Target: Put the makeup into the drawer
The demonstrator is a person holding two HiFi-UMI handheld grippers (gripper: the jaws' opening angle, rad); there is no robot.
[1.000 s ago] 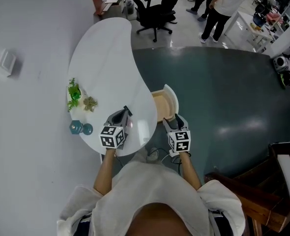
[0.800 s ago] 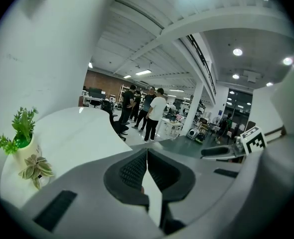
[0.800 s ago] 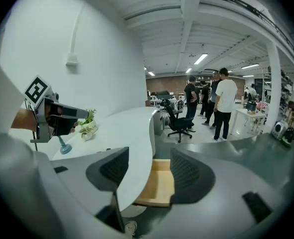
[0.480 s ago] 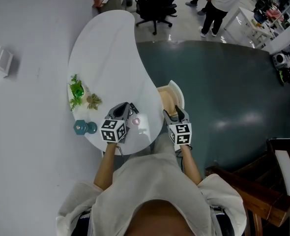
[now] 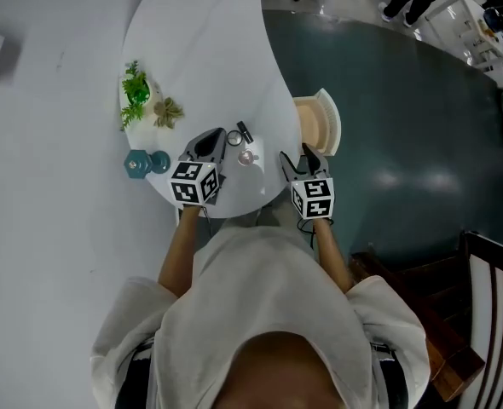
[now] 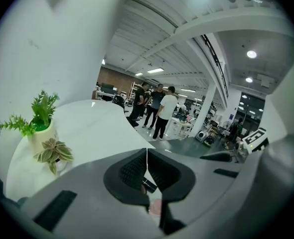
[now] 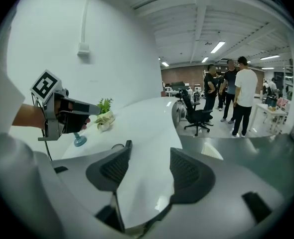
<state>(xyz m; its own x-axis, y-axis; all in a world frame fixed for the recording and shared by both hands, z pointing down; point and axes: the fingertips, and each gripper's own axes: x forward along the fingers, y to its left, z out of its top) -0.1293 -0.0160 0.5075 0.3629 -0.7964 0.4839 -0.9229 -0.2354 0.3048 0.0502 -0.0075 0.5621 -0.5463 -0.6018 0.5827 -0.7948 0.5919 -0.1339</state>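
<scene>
At the near edge of the bench, the left hand-held gripper was held with its jaws closed together on nothing. By the near right edge, the right hand-held gripper was held with jaws spread apart and empty. The makeup was seen lying on the bench between them, just beyond the left one. The drawer was seen open at the right edge. Two small plants were set at the left edge.
</scene>
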